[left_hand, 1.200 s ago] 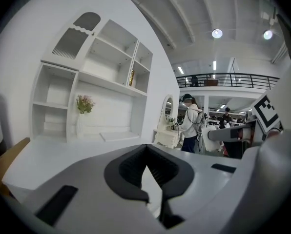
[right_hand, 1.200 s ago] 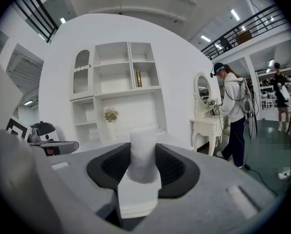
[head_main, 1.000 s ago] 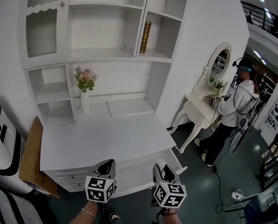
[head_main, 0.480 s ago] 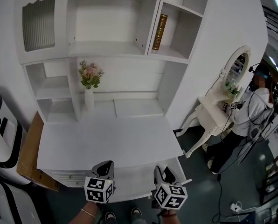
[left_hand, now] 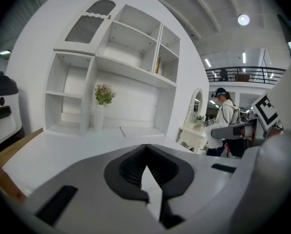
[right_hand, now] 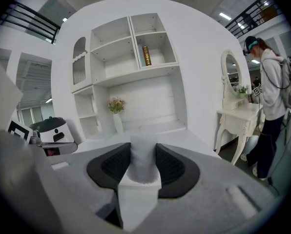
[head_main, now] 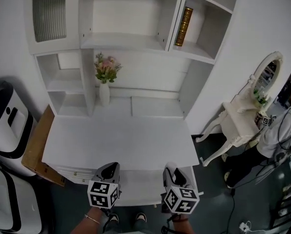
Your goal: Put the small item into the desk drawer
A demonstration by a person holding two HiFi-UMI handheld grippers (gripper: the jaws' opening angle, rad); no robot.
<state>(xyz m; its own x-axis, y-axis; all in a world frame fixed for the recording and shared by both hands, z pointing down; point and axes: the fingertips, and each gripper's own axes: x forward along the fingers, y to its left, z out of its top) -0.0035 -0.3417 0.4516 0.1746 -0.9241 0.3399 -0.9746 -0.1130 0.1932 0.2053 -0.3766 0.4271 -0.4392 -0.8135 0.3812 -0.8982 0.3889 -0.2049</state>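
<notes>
A white desk (head_main: 116, 140) with a shelf unit on top fills the head view. Both grippers hover at its front edge. My right gripper (head_main: 171, 173) (right_hand: 144, 155) is shut on the small item (right_hand: 144, 161), a pale whitish block standing up between the dark pads. My left gripper (head_main: 110, 169) (left_hand: 145, 152) is shut, its pads meeting at the tip with nothing between them. Below the desk's front edge a white drawer (head_main: 145, 191) appears pulled out between the two grippers; its inside is hidden.
A white vase with pink flowers (head_main: 104, 92) stands at the back of the desk, and a gold book (head_main: 186, 19) sits on an upper shelf. A brown board (head_main: 35, 150) and white machines (head_main: 6, 123) flank the left. At right, a vanity table (head_main: 243, 126) and a person (head_main: 282, 130).
The head view has swung left and down, so the desk sits more centred and the person has slid to the right edge. Both grippers hold the same places at the desk's front.
</notes>
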